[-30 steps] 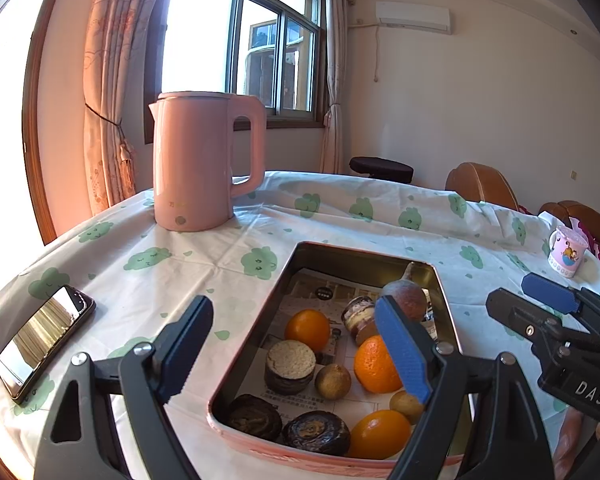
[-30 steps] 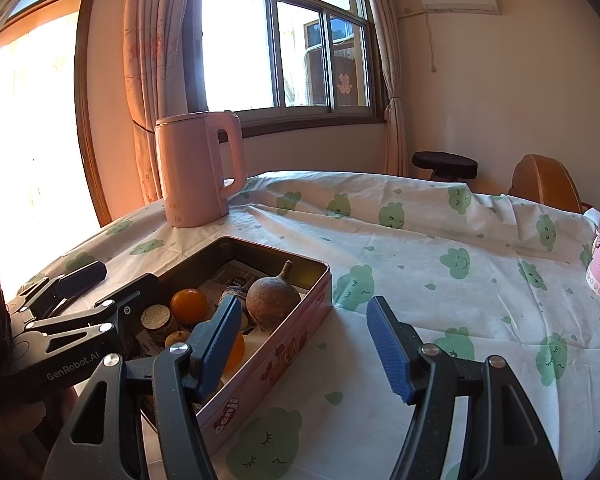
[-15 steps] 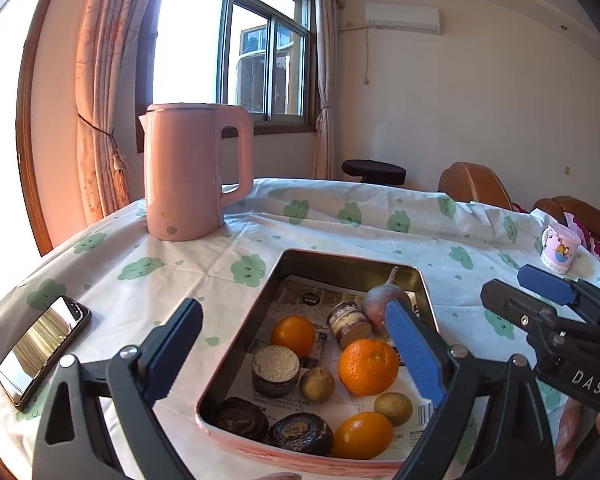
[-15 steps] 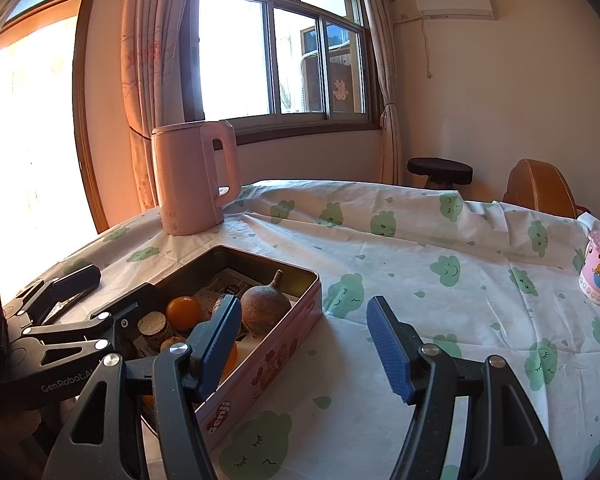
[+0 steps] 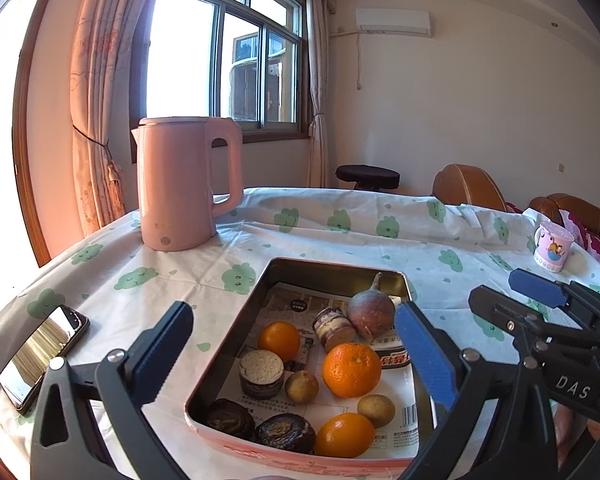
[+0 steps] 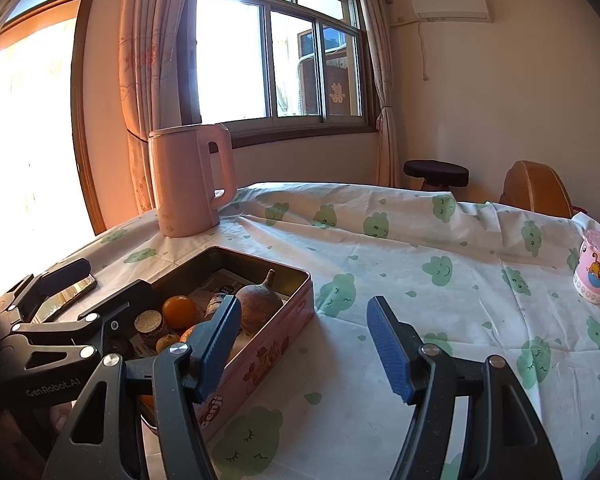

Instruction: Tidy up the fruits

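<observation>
Oranges [image 5: 352, 369] sit with small brown fruits in the pink tin [image 5: 236, 328] at six o'clock of your left view; your left gripper [image 5: 296, 352] hangs above them, its jaws opening, nothing between them. In the right view, the tin lies at eight o'clock; your right gripper [image 6: 304, 344] gapes empty over the tablecloth [image 6: 440, 320]. Next, likely pick one fruit squarely.

Three oranges [image 5: 352, 369], two small brown fruits [image 5: 302, 387], one tin [image 5: 236, 334], one kettle [image 5: 180, 184], one mug [image 5: 551, 246]
</observation>
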Tool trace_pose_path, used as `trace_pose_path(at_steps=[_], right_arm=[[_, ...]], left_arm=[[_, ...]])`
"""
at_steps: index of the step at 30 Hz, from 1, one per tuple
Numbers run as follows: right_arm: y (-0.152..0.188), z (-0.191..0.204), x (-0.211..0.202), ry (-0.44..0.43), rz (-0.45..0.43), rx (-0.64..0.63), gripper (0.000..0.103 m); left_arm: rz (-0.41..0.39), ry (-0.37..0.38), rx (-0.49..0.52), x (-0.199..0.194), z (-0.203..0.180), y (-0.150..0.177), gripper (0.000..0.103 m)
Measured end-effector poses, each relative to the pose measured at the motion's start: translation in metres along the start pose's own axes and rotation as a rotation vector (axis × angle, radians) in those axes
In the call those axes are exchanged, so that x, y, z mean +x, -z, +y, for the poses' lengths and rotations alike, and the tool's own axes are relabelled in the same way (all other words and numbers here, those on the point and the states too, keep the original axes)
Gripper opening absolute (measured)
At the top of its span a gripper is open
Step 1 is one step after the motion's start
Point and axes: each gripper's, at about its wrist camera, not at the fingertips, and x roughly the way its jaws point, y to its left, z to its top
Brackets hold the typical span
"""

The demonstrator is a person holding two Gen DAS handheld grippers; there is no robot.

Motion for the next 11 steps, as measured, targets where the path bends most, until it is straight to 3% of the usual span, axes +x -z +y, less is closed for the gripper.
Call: trace_pose_path(at_steps=[11], right_arm=[[0.003, -0.014, -0.005, 0.021, 0.007, 0.013, 0.067]], left_arm=[[0.007, -0.025, 0.011, 0.001, -0.003, 0.003, 0.103]])
